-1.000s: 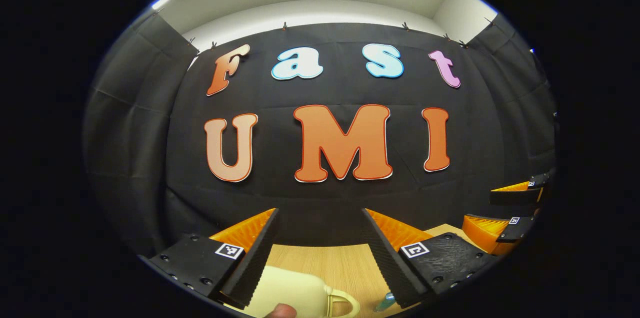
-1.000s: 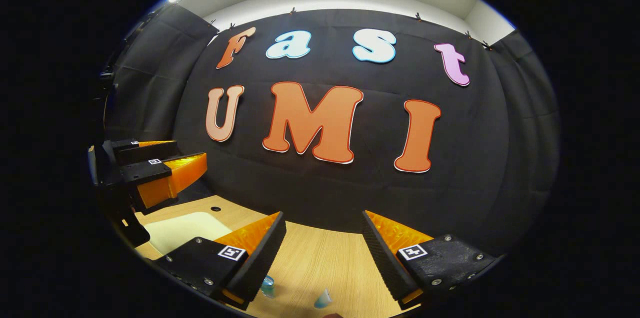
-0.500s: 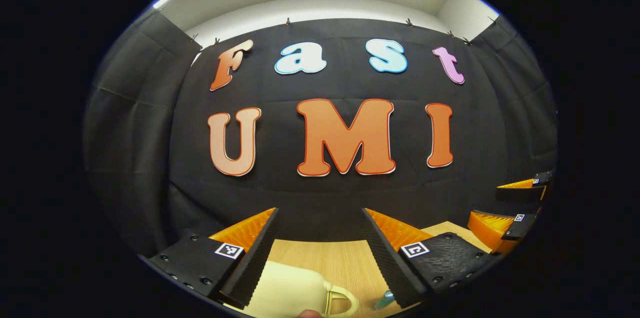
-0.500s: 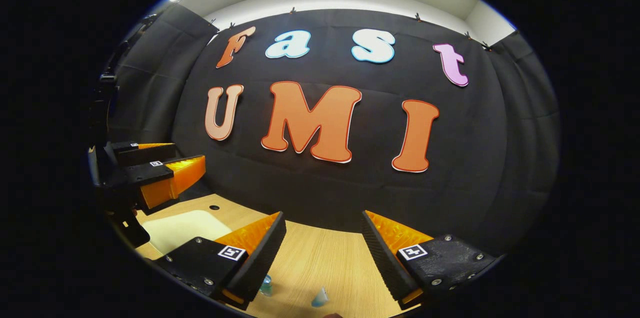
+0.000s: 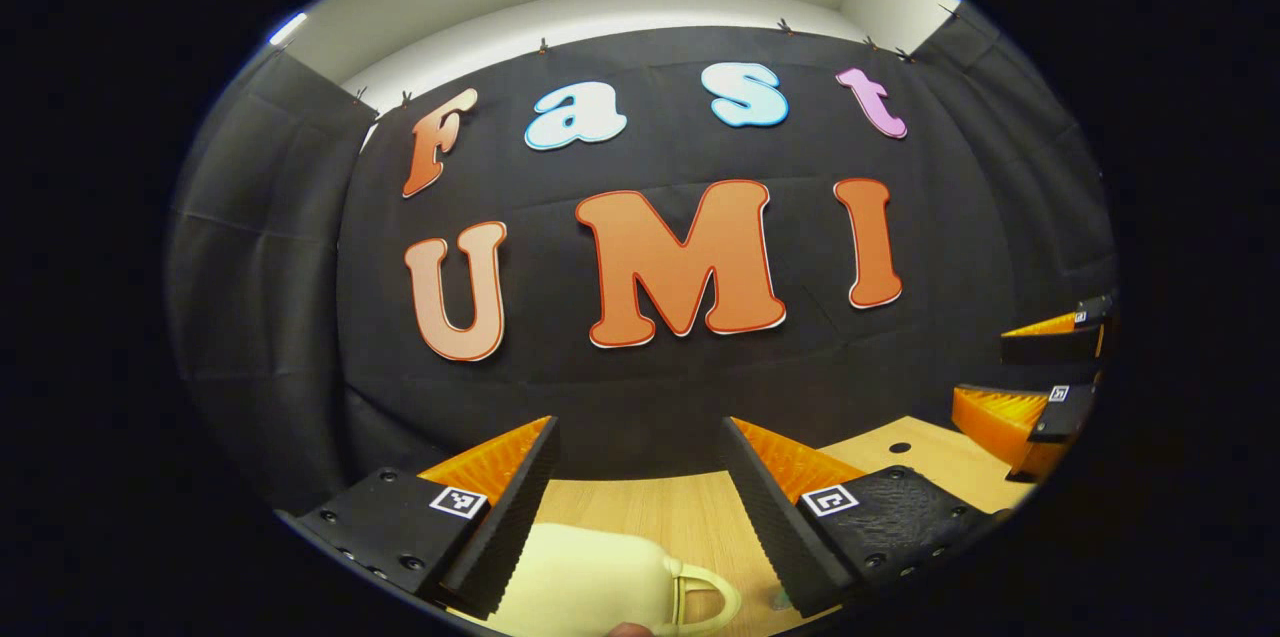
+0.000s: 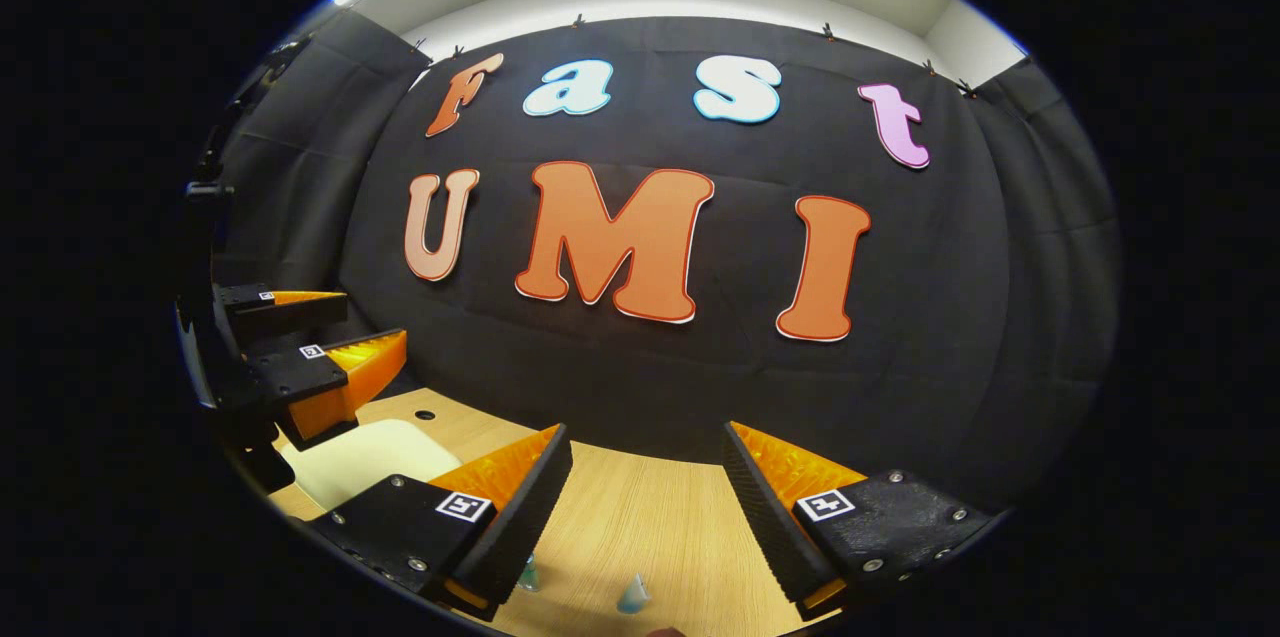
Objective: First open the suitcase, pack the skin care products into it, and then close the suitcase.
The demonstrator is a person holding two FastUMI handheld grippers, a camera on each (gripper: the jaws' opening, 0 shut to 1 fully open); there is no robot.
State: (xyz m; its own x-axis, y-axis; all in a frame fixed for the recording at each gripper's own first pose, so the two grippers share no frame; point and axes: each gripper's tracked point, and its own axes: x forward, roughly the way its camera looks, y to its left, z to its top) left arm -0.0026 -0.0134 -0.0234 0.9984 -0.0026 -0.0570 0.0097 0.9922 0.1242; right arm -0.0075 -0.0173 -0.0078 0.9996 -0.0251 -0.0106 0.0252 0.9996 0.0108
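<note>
A wooden table runs to the black cloth wall at the far side (a small round hole far left).

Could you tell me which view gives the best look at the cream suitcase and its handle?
The left gripper view: the suitcase lies just beyond the open left gripper, its looped handle visible. The right gripper view catches part of its shell, without the handle.
</note>
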